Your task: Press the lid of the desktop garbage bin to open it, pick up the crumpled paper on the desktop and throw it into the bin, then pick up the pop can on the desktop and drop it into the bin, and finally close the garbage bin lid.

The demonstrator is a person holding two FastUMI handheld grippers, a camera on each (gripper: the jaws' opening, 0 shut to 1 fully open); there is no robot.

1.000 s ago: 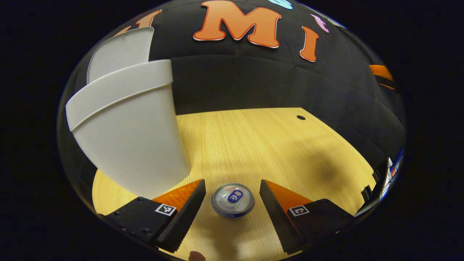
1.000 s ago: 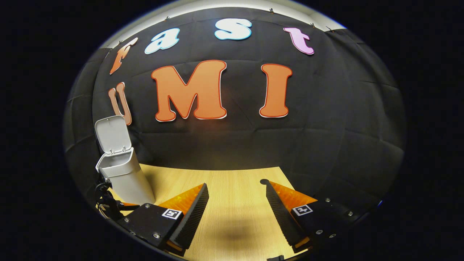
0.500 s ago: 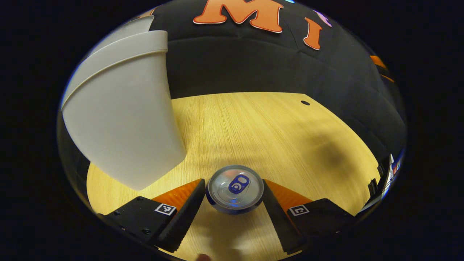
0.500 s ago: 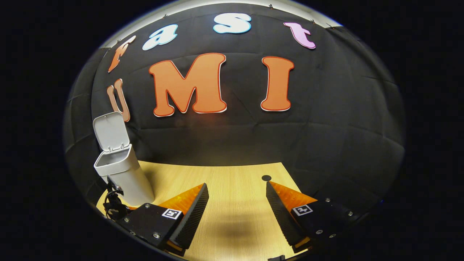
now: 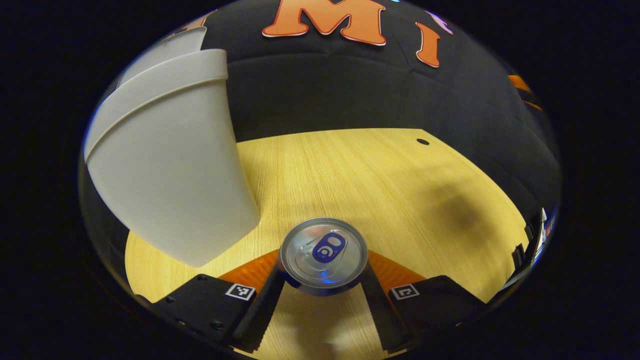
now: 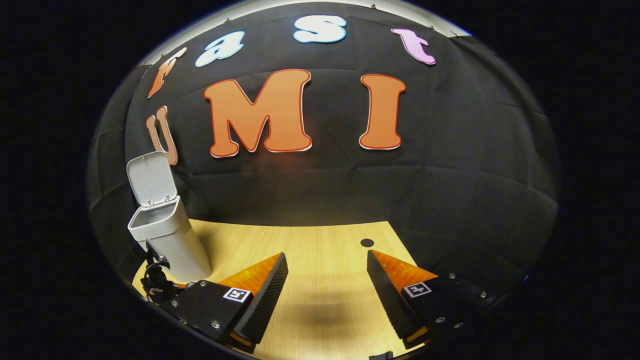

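Between the jaws of the left gripper [image 5: 322, 292], in the left gripper view, stands the pop can [image 5: 323, 254], upright on the wooden surface [image 5: 380, 185] with its long axis vertical and its lid with the pull tab facing the camera. The jaws stand against its sides at about 9 and 3 o'clock and appear to pinch it, though the contact itself lies under the can's rim. The garbage bin [image 5: 167, 170] rises close by at about 10 o'clock from the can, its lid [image 6: 150, 178] tipped back and its mouth open in the right gripper view. No crumpled paper lies on the surface, so it is probably already in the bin. The coming move is likely a lift up and toward 10 o'clock, clearing the bin's rim. The right gripper [image 6: 325, 295] hangs well apart, jaws spread and holding nothing.
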